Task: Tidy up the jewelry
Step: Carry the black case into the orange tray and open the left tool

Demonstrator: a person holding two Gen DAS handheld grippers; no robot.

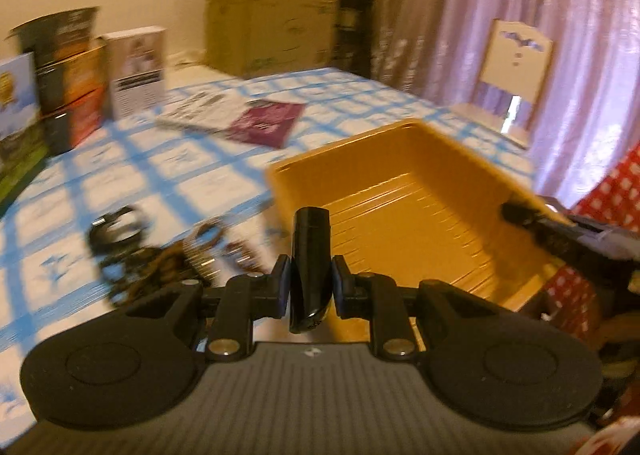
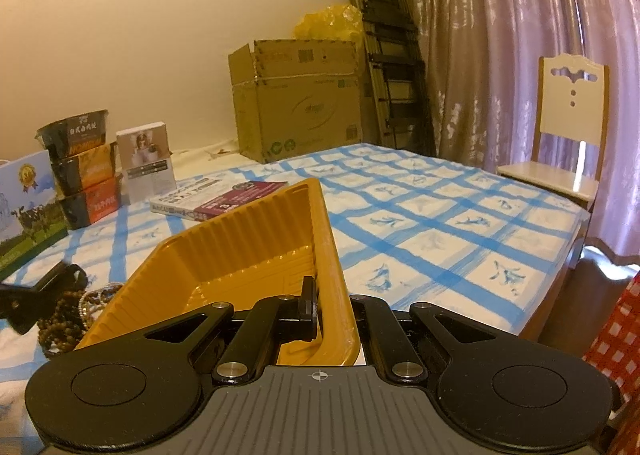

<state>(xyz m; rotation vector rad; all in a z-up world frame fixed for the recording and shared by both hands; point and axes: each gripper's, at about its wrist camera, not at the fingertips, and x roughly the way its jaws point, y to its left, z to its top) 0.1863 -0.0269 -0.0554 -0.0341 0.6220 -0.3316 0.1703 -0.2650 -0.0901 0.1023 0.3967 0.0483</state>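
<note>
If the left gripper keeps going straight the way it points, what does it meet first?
Most likely the yellow tray: the left gripper, shut on a black bangle, aims at its open inside, though blur leaves depth uncertain.

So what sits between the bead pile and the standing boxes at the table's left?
Only bare checked tablecloth, seen in the right wrist view between beads and boxes.

A blue-checked cloth (image 2: 420,215) covers the desk. Stacked noodle bowls (image 2: 86,175), a white carton (image 2: 148,163) and a milk box (image 2: 28,207) stand at its far left, with books (image 2: 224,197) lying flat nearby. Against the wall: a cardboard box (image 2: 298,99), a yellow bag (image 2: 328,21) and a folded ladder (image 2: 390,67). A white chair (image 2: 568,123) stands before pink curtains (image 2: 500,35).
</note>
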